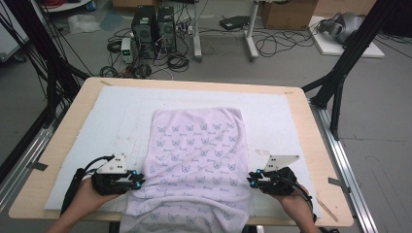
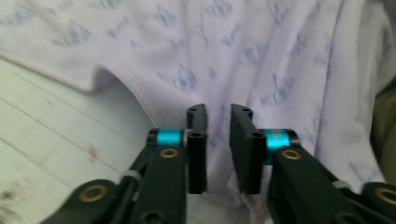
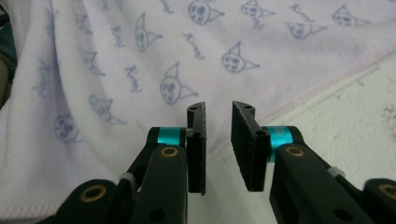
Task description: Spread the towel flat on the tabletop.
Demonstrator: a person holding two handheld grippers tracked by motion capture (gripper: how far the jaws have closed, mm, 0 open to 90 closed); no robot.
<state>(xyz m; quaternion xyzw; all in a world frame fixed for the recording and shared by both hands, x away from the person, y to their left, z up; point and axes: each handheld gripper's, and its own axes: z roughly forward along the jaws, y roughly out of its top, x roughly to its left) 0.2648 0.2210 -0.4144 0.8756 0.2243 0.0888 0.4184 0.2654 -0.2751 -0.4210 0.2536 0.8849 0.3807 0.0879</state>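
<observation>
Worktop (image 1: 311, 145): a rectangular light-wood board with rounded corners, most of it covered by a white mat (image 1: 121, 111) of matte, scuffed surface, marked with thin straight lines in the left gripper view.

Towel (image 1: 197, 160): a soft, pale lilac cloth printed with small blue cat-face motifs and script, hemmed with a stitched pink edge (image 3: 327, 79). It lies lengthwise down the middle of the mat, flat toward the far edge, faintly creased, its near end hanging over the near edge of the worktop.

Left gripper (image 1: 139, 180), near the near-left corner: black body, grey three-cornered plate, teal collars behind the jaws. It is at the towel's left hem. In the left gripper view the flat black jaws stand a narrow gap apart, with ribbed hem cloth (image 2: 217, 140) seen through the gap; whether they pinch it cannot be told.

Right gripper (image 1: 251, 179), near the near-right corner: same build, at the towel's right hem. Its grainy-faced jaws stand a narrow gap apart over the hem, gripping nothing visible.
</observation>
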